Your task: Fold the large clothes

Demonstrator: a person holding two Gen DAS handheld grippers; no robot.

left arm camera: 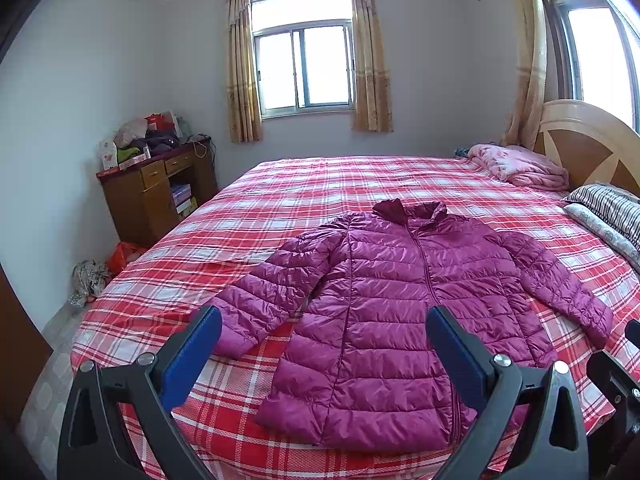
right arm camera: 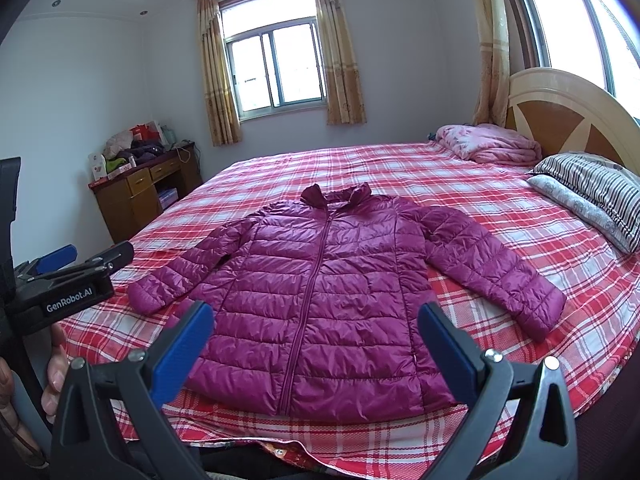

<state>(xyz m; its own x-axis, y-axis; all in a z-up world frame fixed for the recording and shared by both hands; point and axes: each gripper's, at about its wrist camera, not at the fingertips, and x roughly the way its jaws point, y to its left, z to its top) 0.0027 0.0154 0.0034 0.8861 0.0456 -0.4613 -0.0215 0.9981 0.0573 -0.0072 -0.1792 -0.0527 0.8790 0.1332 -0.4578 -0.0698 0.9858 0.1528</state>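
A magenta quilted puffer jacket [left arm camera: 400, 300] lies flat and zipped on the red plaid bed [left arm camera: 320, 184], collar away from me, both sleeves spread out; it also shows in the right wrist view [right arm camera: 320, 292]. My left gripper [left arm camera: 324, 324] is open and empty, held above the jacket's near hem and left sleeve cuff. My right gripper [right arm camera: 316, 320] is open and empty, above the jacket's near hem. The left gripper also shows at the left edge of the right wrist view [right arm camera: 80, 264], held by a hand.
A folded pink blanket [right arm camera: 488, 144] and striped pillows [right arm camera: 592, 192] lie by the wooden headboard [right arm camera: 568, 112] at the right. A cluttered wooden desk [left arm camera: 156, 184] stands by the far left wall. Bags [left arm camera: 104, 268] lie on the floor left of the bed.
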